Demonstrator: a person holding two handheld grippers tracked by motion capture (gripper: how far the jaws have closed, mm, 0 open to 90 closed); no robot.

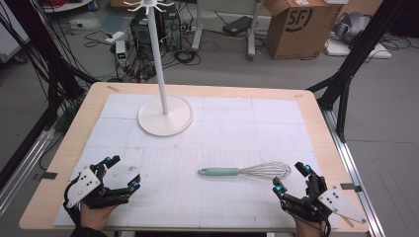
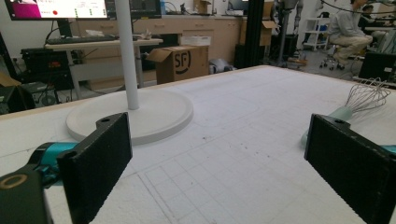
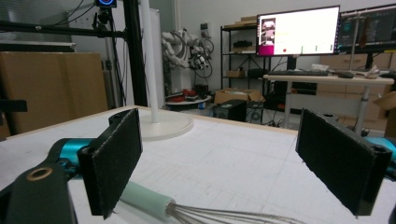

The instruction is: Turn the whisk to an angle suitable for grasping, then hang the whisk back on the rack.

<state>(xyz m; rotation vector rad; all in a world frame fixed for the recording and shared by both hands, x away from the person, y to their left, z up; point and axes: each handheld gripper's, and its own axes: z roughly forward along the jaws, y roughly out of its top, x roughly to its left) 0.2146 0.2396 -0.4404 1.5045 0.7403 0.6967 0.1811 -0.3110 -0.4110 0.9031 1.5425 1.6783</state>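
A whisk (image 1: 219, 171) with a mint-green handle and a wire head lies flat on the white mat, handle pointing left. My right gripper (image 1: 291, 178) rests near the front right edge, just right of the wire head, open and holding nothing. In the right gripper view the whisk (image 3: 144, 198) lies low in front of the open right gripper (image 3: 219, 158), close to its left jaw. My left gripper (image 1: 125, 172) sits at the front left, open and holding nothing. From the open left gripper (image 2: 224, 163) the whisk (image 2: 369, 95) lies far off to the right.
A white stand (image 1: 164, 116) with a round base and a tall pole stands at the back left of the mat; the stand (image 2: 135, 116) (image 3: 168, 125) is ahead of both grippers. The wooden table edge (image 1: 316, 106) frames the mat. A cardboard box (image 1: 299, 24) and cables lie on the floor behind.
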